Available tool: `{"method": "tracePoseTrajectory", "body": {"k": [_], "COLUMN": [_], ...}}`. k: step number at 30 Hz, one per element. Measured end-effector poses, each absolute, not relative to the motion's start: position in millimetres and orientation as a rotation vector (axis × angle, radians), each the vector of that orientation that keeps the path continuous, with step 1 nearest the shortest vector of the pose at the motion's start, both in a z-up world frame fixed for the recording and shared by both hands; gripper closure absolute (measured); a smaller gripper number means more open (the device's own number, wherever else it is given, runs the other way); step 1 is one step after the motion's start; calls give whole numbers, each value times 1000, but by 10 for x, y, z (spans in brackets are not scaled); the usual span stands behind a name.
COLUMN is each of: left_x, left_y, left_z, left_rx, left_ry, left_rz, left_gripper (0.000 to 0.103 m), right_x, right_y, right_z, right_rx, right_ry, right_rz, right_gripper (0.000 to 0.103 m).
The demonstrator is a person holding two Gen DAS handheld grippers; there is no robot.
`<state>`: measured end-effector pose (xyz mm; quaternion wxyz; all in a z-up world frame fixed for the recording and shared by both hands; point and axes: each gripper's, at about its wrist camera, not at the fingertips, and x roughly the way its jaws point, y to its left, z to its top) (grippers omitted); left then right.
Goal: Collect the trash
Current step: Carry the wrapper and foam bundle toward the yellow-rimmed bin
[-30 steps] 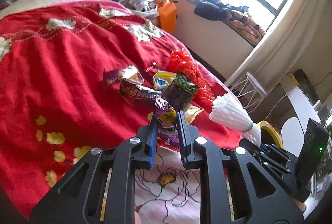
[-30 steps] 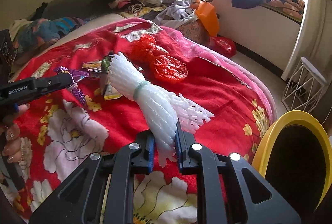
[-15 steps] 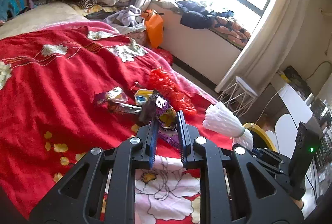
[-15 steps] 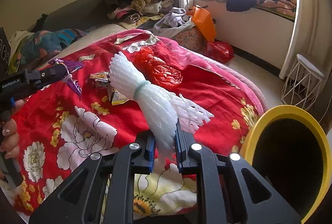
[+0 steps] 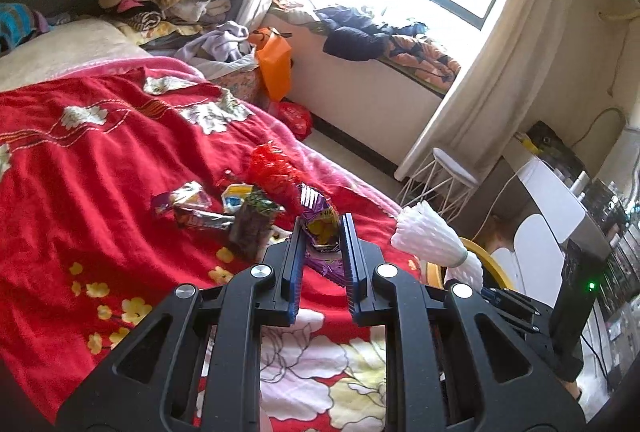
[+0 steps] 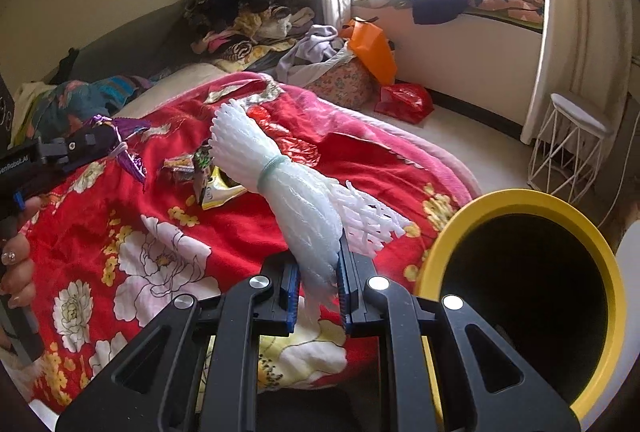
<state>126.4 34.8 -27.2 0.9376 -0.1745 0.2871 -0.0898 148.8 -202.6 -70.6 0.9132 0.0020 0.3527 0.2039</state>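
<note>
Bed with red floral blanket (image 5: 100, 168) carries a loose cluster of snack wrappers (image 5: 200, 208) beside a crumpled red plastic bag (image 5: 272, 168), yellow wrapper (image 6: 218, 192) at the cluster's near edge.

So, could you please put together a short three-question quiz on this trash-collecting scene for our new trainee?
1. True or false: the right gripper is shut on the white foam net bundle.
2. Multiple choice: what does the left gripper hold? A) an orange bag B) a purple snack wrapper C) nothing
3. Fill in: the open container beside the bed, nearest the right gripper, is a ____ bin.

Key:
1. True; the bundle sits between its fingers, lifted above the red blanket.
2. B
3. yellow
</note>
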Motion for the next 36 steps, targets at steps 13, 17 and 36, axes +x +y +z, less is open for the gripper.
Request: {"method": "tracePoseTrajectory", "body": {"k": [13,17,36], "left_x": [1243,1253,1318], "left_y": [15,-110,-1011], "left_z": [-203,-184,-32], "left_rx": [-324,-324,-249], "left_ry": [577,577,575], "left_rz": [-260,-286,-441], "left_gripper": [90,90,90], "right_x": [1435,1428,1316], "right_y": [-2479,-2650,-3554], "right_z": [-606,-589,-582], "right_rx": [72,100,232], "right_ry": [708,708,722], "right_rz": [332,297,92], "right_gripper": [88,88,88]}}
